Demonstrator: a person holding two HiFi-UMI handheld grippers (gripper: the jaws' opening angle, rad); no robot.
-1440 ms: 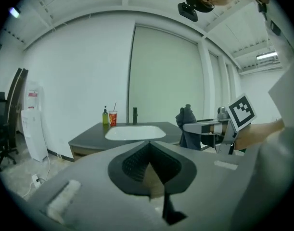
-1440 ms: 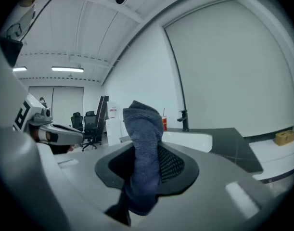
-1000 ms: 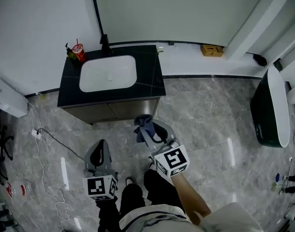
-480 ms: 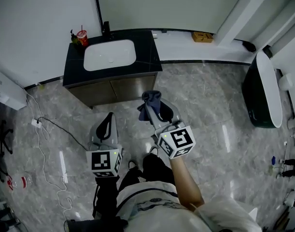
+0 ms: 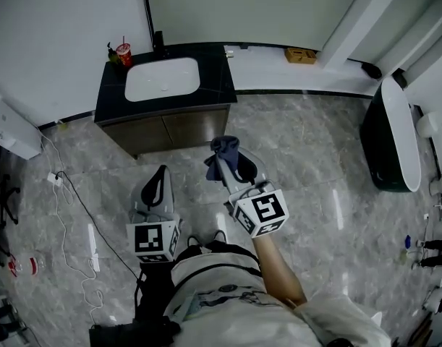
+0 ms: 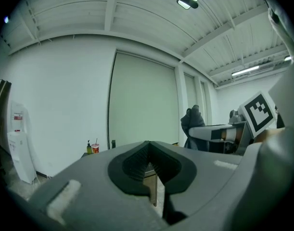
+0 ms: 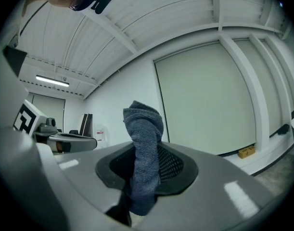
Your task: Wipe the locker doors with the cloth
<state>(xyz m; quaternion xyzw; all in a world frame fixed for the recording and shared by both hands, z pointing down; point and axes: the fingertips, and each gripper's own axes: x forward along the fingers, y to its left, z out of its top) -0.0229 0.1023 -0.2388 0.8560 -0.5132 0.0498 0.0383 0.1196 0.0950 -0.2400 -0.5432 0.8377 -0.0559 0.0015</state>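
Both hand-held grippers are riding higher and further toward the bench than a second ago, with the person stepping in behind them.

Nearest, at 7 o'clock in the head view, the left hand-held gripper (image 5: 160, 176) is pointing forward with its jaws together and nothing between them. Just beyond, near centre, the right hand-held gripper (image 5: 222, 166) is clamping the cloth (image 5: 225, 149). Its jaws have just been closing a little further on the fabric, and a loose blue-grey bunch is standing proud of the tips.

Further out at 11 o'clock, the bench (image 5: 215, 85) with the basin is carrying a red cup (image 5: 124, 53). A pale wall panel (image 5: 242, 9) is filling 12 o'clock. No locker door is plainly recognisable yet.

Judgement: wiping is not yet under way. Doing it well is calling for a firm hold, so the bunch, not the jaws, is meeting the door.
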